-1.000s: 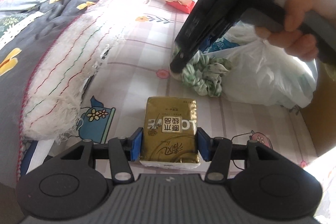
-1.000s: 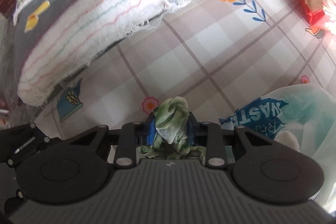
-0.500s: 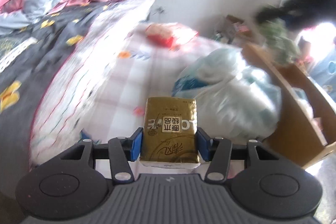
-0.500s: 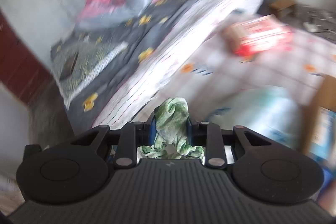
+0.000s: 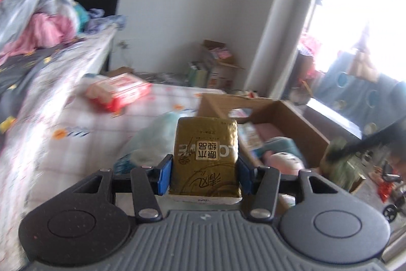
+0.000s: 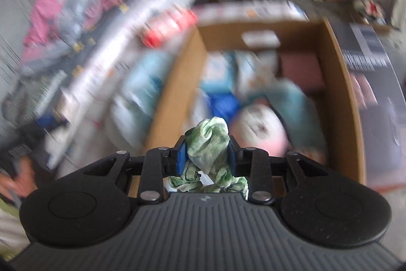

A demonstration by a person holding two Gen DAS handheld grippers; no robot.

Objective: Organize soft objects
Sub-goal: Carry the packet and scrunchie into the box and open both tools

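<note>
Green-and-white cloth bundle [image 6: 208, 144] caught between the blue pads of the right gripper [image 6: 206, 153], loose ends hanging beneath. Jaws just been easing apart, yet the pads seem to touch the cloth on both sides, so not let go. A second ago down at the checked bed sheet beside the white plastic bag; now carried over the open cardboard box [image 6: 337, 83]. Probably the drop-off: release looks near.

Gold tissue pack [image 5: 206, 156] clamped upright between the jaws of the left gripper [image 5: 205, 175], grip unchanged. Lifted off the bed since a second ago and now facing the cardboard box [image 5: 299, 118] too, so likely next in line.

Already in the box: a pale pink plush [image 6: 258, 128], something teal, a few flat packs. Red-and-white pack [image 5: 118, 92] left on the bed, beside the white plastic bag [image 5: 152, 139].

Right wrist view heavily smeared by motion; box contents hard to name, printing unreadable. In the left wrist view, the other gripper only a dark blur at the right edge with a greenish smudge under it. Box floor and near wall hidden behind the gripper bodies.
</note>
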